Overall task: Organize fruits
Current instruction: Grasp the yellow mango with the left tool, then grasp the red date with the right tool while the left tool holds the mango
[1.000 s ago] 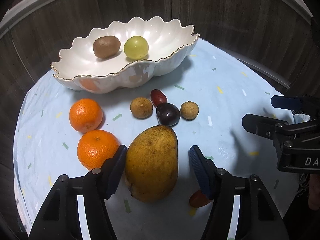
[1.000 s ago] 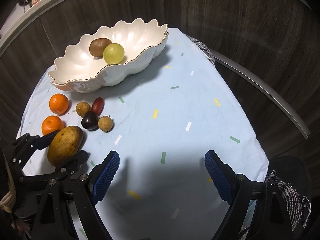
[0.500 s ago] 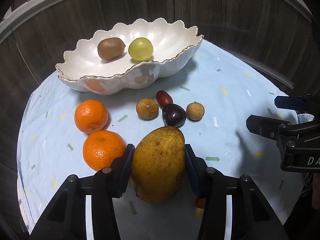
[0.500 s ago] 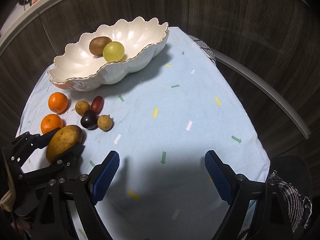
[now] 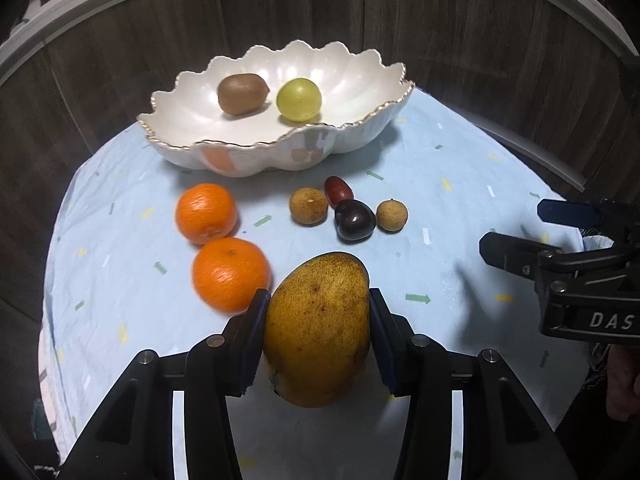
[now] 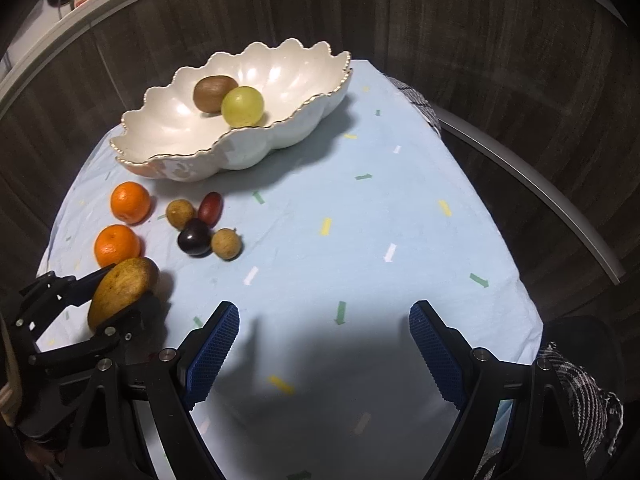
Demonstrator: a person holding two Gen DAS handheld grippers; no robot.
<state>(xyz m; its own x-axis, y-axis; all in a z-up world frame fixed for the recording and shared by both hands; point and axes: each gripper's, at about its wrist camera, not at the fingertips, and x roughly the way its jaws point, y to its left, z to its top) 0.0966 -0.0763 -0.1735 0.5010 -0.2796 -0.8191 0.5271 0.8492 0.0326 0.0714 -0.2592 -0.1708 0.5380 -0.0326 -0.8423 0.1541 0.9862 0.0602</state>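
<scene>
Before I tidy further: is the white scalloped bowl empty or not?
Not empty: the white scalloped bowl holds a brown kiwi and a yellow-green round fruit.

Your left wrist view looks steeply down along its fingers, close over the tabletop, facing the shell bowl. Your right wrist view sits further right, equally steep, over bare cloth. Both share the bowl, the loose fruit, and each other's gripper at the edge.

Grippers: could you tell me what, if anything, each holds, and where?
Left gripper clamps the mango across its sides, mid-length. Right gripper holds nothing.
</scene>
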